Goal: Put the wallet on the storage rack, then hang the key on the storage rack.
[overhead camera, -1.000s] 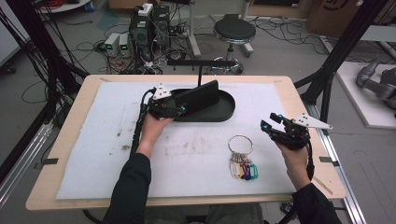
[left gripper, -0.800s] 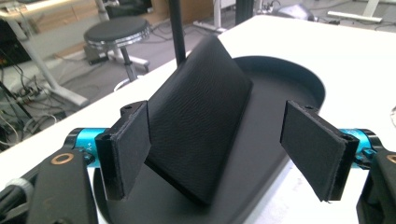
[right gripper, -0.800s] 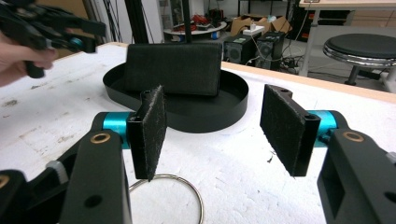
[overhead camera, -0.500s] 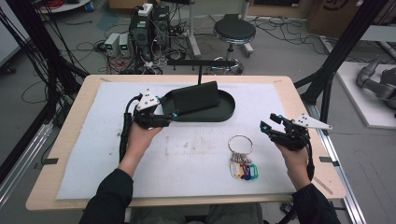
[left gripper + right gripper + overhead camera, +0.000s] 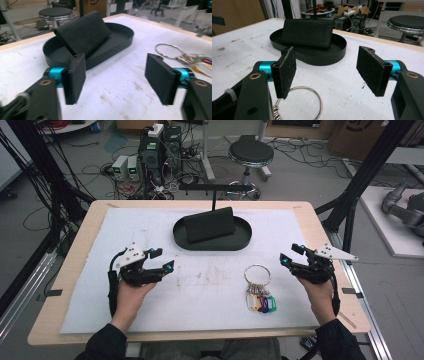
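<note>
A black oval tray (image 5: 240,241) sits at the far middle of the white mat. A black wallet (image 5: 210,224) leans on its long edge inside the tray. A key ring with coloured tags (image 5: 257,290) lies flat on the mat, right of centre. My left gripper (image 5: 163,259) is open and empty at the near left, well short of the tray. My right gripper (image 5: 291,254) is open and empty just right of the key ring. The left gripper view (image 5: 117,77) looks at the wallet (image 5: 83,33), the tray (image 5: 122,41) and the keys (image 5: 172,50). The right gripper view (image 5: 329,71) has the ring (image 5: 319,100) below its jaws, with the wallet (image 5: 308,32) and tray (image 5: 329,58) beyond.
A thin black post on a bar (image 5: 214,195) stands at the table's far edge behind the tray. A round stool (image 5: 250,154) and computer boxes (image 5: 160,150) are on the floor beyond. The wooden table edge (image 5: 350,285) runs close to my right hand.
The left gripper let go of the wallet, which now leans in the tray, and drew back toward the near left with its jaws open. The right gripper has barely moved.
</note>
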### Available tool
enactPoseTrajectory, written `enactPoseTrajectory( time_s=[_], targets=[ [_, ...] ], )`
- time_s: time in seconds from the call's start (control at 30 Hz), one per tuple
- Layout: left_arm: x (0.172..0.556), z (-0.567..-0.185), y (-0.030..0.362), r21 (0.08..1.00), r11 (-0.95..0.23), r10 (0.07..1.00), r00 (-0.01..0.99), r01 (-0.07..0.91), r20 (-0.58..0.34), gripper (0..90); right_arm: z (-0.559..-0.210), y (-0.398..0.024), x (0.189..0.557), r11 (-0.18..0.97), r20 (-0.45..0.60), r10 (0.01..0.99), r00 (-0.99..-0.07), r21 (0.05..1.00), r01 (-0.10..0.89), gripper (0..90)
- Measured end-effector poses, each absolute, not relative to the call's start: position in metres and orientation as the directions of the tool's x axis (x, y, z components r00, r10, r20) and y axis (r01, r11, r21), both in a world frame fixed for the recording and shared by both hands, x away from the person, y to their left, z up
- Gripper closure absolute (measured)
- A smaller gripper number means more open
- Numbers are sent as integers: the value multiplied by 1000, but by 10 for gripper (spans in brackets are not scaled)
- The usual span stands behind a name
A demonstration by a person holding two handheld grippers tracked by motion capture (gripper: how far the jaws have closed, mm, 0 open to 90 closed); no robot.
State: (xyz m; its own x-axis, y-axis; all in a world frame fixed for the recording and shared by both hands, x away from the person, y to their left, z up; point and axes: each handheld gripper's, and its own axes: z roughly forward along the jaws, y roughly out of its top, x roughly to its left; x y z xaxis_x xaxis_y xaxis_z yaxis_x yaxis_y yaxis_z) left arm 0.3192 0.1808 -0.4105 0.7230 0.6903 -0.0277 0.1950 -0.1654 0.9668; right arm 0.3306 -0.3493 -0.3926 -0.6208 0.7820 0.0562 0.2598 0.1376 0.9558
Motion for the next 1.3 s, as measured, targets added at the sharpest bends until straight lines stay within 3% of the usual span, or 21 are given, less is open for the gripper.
enactPoseTrajectory(
  time_s=[0.23, 0.37, 0.43, 0.5, 0.63, 0.73, 0.77, 0.87, 0.97, 1.3],
  targets=[
    [302, -420, 190, 986, -116, 698, 716, 119, -5, 344, -387, -350, 321, 167, 17, 781, -625, 958, 234, 324],
    [300, -421, 197, 995, -78, 733, 680, 60, 16, 343, -385, -356, 315, 149, 30, 797, -603, 958, 245, 255],
    [299, -420, 200, 995, -72, 744, 668, 62, 13, 322, -387, -361, 314, 143, 45, 804, -593, 953, 267, 208],
    [300, -420, 203, 994, -71, 746, 666, 79, 0, 316, -390, -365, 315, 149, 53, 807, -589, 946, 289, 207],
    [304, -418, 205, 990, -61, 756, 654, 128, -38, 221, -394, -371, 316, 148, 57, 821, -568, 940, 308, 207],
    [305, -419, 205, 986, -64, 755, 654, 157, -54, 221, -396, -374, 316, 135, 67, 837, -543, 937, 324, 209],
    [305, -419, 204, 985, -64, 756, 652, 161, -57, 221, -397, -375, 317, 137, 69, 835, -546, 935, 326, 221],
    [304, -419, 201, 984, -76, 758, 650, 161, -48, 221, -401, -374, 317, 169, 64, 823, -565, 921, 351, 388],
    [304, -418, 198, 983, -92, 763, 646, 157, -31, 222, -405, -368, 321, 199, 60, 815, -577, 905, 376, 487],
    [304, -424, 195, 975, -129, 770, 638, 180, -16, 222, -426, -335, 350, 270, 76, 797, -599, 843, 466, 668]
  ],
)
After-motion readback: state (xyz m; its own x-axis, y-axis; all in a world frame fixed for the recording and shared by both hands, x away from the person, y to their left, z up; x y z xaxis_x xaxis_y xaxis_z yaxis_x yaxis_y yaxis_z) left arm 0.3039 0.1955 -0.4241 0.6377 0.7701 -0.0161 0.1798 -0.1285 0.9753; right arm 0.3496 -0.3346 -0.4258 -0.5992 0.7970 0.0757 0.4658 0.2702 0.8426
